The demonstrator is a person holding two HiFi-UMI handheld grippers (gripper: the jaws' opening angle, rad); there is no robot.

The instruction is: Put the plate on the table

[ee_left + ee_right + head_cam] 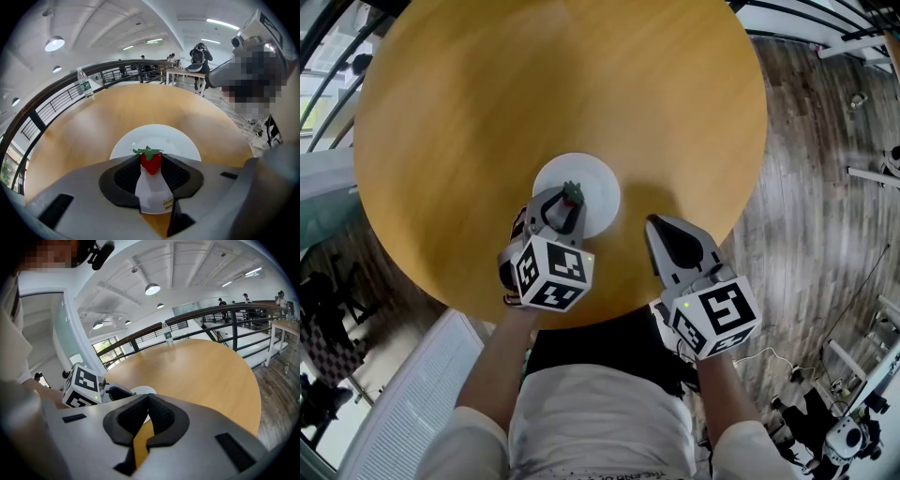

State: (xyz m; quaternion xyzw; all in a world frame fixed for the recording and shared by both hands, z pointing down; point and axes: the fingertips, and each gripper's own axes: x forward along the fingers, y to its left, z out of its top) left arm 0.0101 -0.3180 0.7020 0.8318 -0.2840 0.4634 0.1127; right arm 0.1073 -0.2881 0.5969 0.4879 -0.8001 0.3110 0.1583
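The head view looks steeply down on the round worktop (487,103) from above its near edge. Each gripper view sits low and close behind its own fingers (124,178), facing far across; all three share the worktop and the white plate (159,136).

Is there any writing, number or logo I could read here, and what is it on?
No text reads clearly.
On the plate, a yellow print below the strawberry held in the left tool: too small to read.
On the cubes of the left tool and the right tool, square markers: black-and-white patterns, no letters.
On the bottle, a label: too small.
On the shirt, hem print: cut off, blurred.
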